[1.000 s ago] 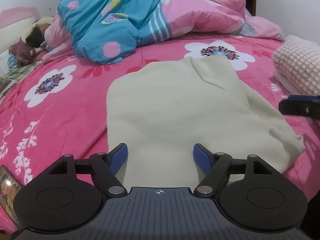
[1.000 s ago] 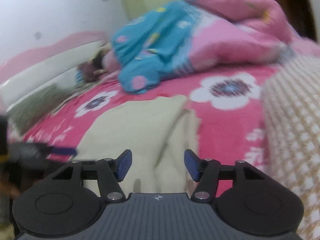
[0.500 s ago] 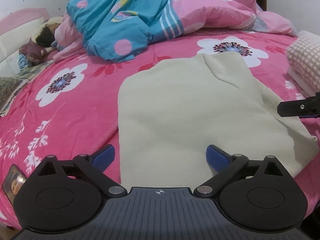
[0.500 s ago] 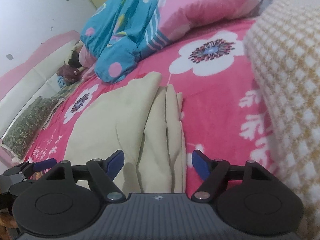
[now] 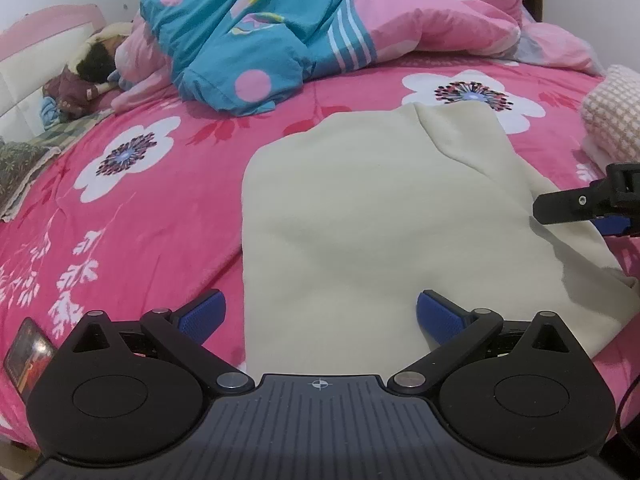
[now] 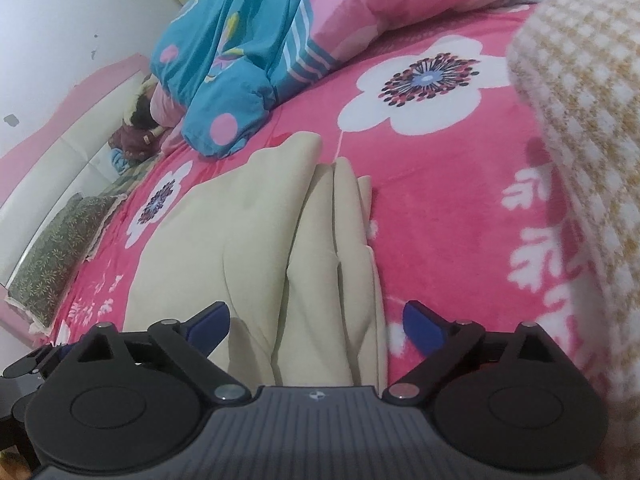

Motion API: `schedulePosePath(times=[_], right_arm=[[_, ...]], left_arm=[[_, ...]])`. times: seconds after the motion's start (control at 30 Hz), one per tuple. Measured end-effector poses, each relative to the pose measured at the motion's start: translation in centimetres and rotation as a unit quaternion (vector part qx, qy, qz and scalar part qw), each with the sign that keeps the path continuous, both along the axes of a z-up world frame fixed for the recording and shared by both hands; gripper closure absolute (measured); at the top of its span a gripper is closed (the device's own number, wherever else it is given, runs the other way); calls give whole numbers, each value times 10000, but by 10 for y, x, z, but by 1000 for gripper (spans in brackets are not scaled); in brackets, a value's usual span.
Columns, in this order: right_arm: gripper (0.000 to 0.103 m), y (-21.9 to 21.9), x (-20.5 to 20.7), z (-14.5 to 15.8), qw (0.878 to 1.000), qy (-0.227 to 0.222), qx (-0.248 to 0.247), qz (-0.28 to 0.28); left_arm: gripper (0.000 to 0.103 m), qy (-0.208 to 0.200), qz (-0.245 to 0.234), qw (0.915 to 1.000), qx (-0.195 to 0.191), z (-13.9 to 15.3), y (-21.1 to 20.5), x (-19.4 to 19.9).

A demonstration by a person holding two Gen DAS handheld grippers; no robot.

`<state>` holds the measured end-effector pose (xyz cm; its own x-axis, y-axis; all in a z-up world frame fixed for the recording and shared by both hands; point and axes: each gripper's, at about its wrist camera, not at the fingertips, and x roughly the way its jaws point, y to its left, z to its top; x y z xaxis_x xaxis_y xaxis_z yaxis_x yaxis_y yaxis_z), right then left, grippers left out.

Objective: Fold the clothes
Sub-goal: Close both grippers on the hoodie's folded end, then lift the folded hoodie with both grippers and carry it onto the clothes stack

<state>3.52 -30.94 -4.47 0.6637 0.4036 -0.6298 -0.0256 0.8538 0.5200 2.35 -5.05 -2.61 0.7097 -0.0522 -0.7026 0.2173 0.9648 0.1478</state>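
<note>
A cream garment lies folded flat on the pink flowered bed. My left gripper is open over its near edge, one blue pad off the cloth on the left, the other above it. In the right wrist view the same cream garment shows its stacked folded edges. My right gripper is open over that near right side, holding nothing. The right gripper also shows at the left wrist view's right edge, above the garment's right side.
A blue and pink quilt is bunched at the back of the bed. A cream waffle-knit item lies on the right. A stuffed toy and a green cushion sit by the headboard. A phone lies near the bed's front left edge.
Both grippers have opened wider. The left one drew back slightly toward the garment's near edge; the right one settled over the garment's folded right edge.
</note>
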Motion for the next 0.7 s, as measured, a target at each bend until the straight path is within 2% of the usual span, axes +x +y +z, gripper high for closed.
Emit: schedulePosePath(times=[0.13, 0.2, 0.3, 0.37, 0.43, 0.47, 0.57, 0.6, 0.63, 0.7], right_arm=[[5, -1, 4, -1, 10000, 17, 61, 11], [5, -1, 7, -1, 9999, 20, 100, 23], [5, -5, 12, -4, 9996, 22, 245, 110], [4, -9, 17, -6, 9990, 34, 409, 186], [4, -13, 22, -9, 9980, 45, 572, 262], [4, -14, 25, -10, 9974, 51, 654, 300], [5, -21, 32, -16, 9925, 147, 1129, 449], [8, -22, 33, -17, 9900, 210, 1285, 539], [11, -22, 34, -18, 9882, 266, 1377, 616], [15, -18, 37, -19, 9863, 362, 1428, 745]], left_arm=[[0, -21, -3, 10000, -39, 0, 1, 0], [0, -124, -71, 9997, -222, 4, 7, -2], [0, -246, -129, 9966, -773, 9, 25, -2], [0, -84, 20, 9909, -1343, 6, 46, 6], [0, 164, 193, 9804, -1955, -1, 67, 16], [0, 342, 274, 9717, -2322, -5, 77, 22], [0, 938, 167, 9383, -3324, -20, 99, 36], [0, 1091, 73, 9274, -3577, -25, 103, 40], [0, 1155, -9, 9200, -3746, -29, 106, 43], [0, 1195, -167, 9087, -3996, -35, 108, 47]])
